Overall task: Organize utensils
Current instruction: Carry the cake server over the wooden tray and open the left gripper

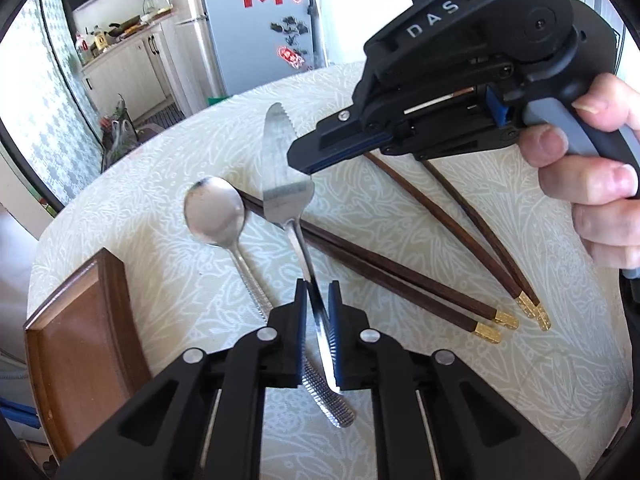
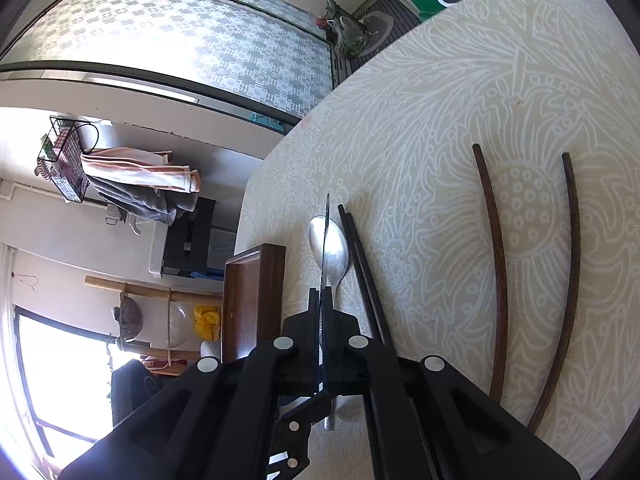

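A serrated steel knife (image 1: 280, 148) hangs above the table, held at both ends. My left gripper (image 1: 318, 292) is shut on its handle. My right gripper (image 2: 323, 296), also visible from the left wrist (image 1: 301, 163), is shut on its blade, which appears edge-on (image 2: 327, 232). Under the knife a steel spoon (image 1: 214, 208) lies on the tablecloth beside a dark pair of chopsticks (image 1: 392, 276). A brown pair of chopsticks (image 1: 476, 240) with gold ends lies further right, spread apart (image 2: 498, 260). A wooden tray (image 1: 76, 340) sits at the table's left edge.
The round table has a pale patterned cloth (image 1: 420, 380); its edge curves close behind the spoon (image 2: 256, 200). A person's hand (image 1: 592, 184) grips the right tool's handle. A fridge (image 1: 256, 40) and kitchen cabinets stand beyond the table.
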Demonstrator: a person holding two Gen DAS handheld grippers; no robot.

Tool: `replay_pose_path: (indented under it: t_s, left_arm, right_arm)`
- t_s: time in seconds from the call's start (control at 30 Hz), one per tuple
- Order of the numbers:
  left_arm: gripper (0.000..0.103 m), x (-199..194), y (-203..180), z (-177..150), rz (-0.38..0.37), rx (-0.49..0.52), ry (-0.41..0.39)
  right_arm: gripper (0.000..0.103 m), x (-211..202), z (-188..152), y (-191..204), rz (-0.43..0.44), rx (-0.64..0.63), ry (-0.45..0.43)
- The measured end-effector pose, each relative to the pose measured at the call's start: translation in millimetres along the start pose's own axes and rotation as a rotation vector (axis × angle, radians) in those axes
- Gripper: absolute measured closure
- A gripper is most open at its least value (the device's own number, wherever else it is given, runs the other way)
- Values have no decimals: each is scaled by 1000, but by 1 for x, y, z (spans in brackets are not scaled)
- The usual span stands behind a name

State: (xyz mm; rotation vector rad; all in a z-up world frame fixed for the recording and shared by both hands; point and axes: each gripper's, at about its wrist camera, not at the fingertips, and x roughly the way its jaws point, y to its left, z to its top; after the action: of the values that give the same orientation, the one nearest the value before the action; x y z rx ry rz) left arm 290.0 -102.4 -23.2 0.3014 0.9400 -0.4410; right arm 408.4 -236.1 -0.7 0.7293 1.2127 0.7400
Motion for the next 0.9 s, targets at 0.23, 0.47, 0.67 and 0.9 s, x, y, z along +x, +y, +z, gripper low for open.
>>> replay_pose_path:
  t_s: [0.23,0.47,0.67,0.9]
  left_arm:
    - [93,-30,-4,-2,-2,-17,-35]
    - [93,-75,9,-27,31,-46,-4]
    - [93,-114,37,-69,95,-91,17]
    - [93,-130,77,-118,125,-149,51]
  right_arm:
    - [102,-13,-6,20,11,-23,-7]
    - [102,2,-35,59,47,-56,38]
    - [102,43,-67,103,84,-99,100]
    - [102,102,-90,130,70,-106,170]
